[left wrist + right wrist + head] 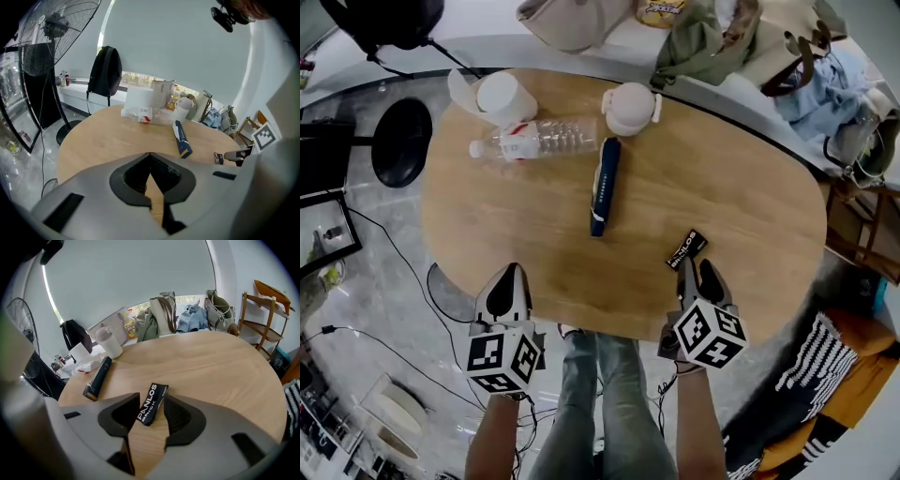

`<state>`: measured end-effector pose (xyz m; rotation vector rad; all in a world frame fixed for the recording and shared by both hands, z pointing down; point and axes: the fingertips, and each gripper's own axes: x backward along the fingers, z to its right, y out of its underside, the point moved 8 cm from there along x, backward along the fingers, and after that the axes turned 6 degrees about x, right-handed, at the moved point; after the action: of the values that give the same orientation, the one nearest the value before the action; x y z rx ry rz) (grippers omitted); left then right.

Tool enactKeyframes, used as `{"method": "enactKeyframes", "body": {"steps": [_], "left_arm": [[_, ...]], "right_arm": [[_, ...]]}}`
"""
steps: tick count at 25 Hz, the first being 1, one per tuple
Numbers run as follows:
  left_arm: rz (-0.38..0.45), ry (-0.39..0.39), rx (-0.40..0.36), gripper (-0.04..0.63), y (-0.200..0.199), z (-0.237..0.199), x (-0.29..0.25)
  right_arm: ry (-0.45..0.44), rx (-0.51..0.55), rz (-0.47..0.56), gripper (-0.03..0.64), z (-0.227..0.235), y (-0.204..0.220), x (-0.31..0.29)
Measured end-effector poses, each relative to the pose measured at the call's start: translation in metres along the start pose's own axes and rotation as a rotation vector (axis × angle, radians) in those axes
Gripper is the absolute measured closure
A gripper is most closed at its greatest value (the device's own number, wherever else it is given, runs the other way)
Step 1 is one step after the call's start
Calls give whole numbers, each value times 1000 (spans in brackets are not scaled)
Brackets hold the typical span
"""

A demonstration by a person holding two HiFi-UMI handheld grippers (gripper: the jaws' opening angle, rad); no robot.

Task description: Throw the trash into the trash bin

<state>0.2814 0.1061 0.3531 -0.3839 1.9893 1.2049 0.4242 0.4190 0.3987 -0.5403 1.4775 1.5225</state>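
Where the head view looks down, the black wrapper lies on the table at the tips of the right gripper. In the left gripper view, the left gripper has its jaws together, empty. In the right gripper view, the wrapper sits between parted jaws.

Head view, 1 o'clock: bags cut off by top edge. Print on dark blue box and label on plastic bottle too small to read. Left gripper view, 10 o'clock: standing fan clipped by frame rim. Black packet, 3 o'clock: lettering illegible.
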Motion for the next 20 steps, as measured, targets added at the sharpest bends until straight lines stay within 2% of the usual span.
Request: {"method": "enactKeyframes", "body": {"steps": [11,20], "left_arm": [[-34,-5,42,586,18,-11,-14],[-28,-28,63,586,23,-24,-13]], "right_arm": [[33,-10,-46,454,4,9,-25],[66,22,-54,549,1,11,-29]]}}
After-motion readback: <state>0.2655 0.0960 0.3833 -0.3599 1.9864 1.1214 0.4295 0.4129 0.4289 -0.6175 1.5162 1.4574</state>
